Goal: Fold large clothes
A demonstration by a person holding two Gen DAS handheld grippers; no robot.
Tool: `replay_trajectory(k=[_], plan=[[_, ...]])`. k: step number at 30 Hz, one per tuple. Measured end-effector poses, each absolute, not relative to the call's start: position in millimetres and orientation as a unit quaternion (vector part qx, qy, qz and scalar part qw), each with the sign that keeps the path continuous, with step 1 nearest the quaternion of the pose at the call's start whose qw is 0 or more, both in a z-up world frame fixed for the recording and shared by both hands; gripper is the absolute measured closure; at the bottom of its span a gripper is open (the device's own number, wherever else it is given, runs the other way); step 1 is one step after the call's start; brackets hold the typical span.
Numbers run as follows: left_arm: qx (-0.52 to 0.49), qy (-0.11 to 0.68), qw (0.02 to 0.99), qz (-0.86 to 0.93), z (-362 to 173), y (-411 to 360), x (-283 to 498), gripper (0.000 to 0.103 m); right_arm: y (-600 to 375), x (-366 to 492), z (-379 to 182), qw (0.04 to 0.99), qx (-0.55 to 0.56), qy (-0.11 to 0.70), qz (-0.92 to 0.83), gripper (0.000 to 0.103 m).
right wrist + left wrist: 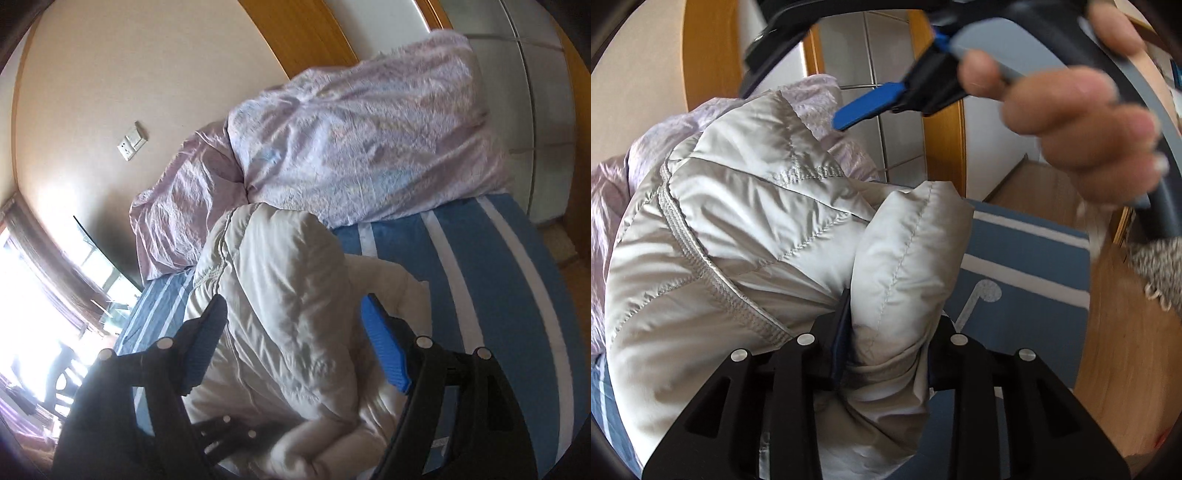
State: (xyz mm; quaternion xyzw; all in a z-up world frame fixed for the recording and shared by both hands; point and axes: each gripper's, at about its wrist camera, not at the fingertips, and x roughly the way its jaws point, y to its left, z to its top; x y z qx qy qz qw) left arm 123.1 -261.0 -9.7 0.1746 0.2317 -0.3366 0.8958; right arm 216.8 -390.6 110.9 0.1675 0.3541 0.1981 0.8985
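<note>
Left tongs (886, 354): closed hard on a puffy roll of the jacket (757, 229), pale grey quilted down. Fabric bulges out between the fingers toward 12 o'clock; the ribbed seam runs off toward 10. The grip looks deep, well past the edge, so I judge it secure enough to carry the fold.

Right tongs (295, 343): wide open, blue pads either side of the jacket's hump (280, 295), holding nothing. I can't tell whether the pads touch the cloth. In the left wrist view the right hand (1082, 136) sits at 1 o'clock on its handle, one blue finger (870, 105) pointing in over the jacket.

Jacket lies bunched on the bed (498, 280), blue sheet with white stripes, mid-fold by my reckoning, not yet flat.

To do this step well:
- Keep the left grip shut; down fabric is slippery and springs back.
- Bring the right tongs down onto a seam line, not the fat of a baffle, and close on both layers.
- Carry both ends across level, then press air out before releasing.
- Risk: the bulk rolls open if one side lets go first.

Beyond the jacket, at 12 o'clock: lilac duvet (351, 140) heaped against the headboard end, near the jacket's far edge. Keep the fold short of it. Wall socket (132, 144) farther off at 10.
</note>
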Motion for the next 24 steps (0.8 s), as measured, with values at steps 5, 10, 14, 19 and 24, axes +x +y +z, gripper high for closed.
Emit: replay_trajectory(k=[5, 10, 14, 19, 24], plan=[[0.198, 0.225, 0.894, -0.334, -17, -265, 122, 0.070, -393, 225, 101, 0.893, 0.163, 0.372, 0.194, 0.028], [0.209, 0.224, 0.891, -0.335, -20, -269, 119, 0.070, -391, 233, 85, 0.882, 0.159, 0.397, 0.200, 0.029], [0.225, 0.220, 0.889, -0.333, -26, -272, 115, 0.068, -388, 233, 80, 0.880, 0.155, 0.400, 0.204, 0.031], [0.239, 0.217, 0.886, -0.333, -28, -280, 111, 0.067, -386, 236, 69, 0.876, 0.136, 0.419, 0.198, 0.031], [0.253, 0.214, 0.883, -0.333, -32, -282, 108, 0.067, -397, 241, 44, 0.844, 0.180, 0.453, 0.223, 0.034]])
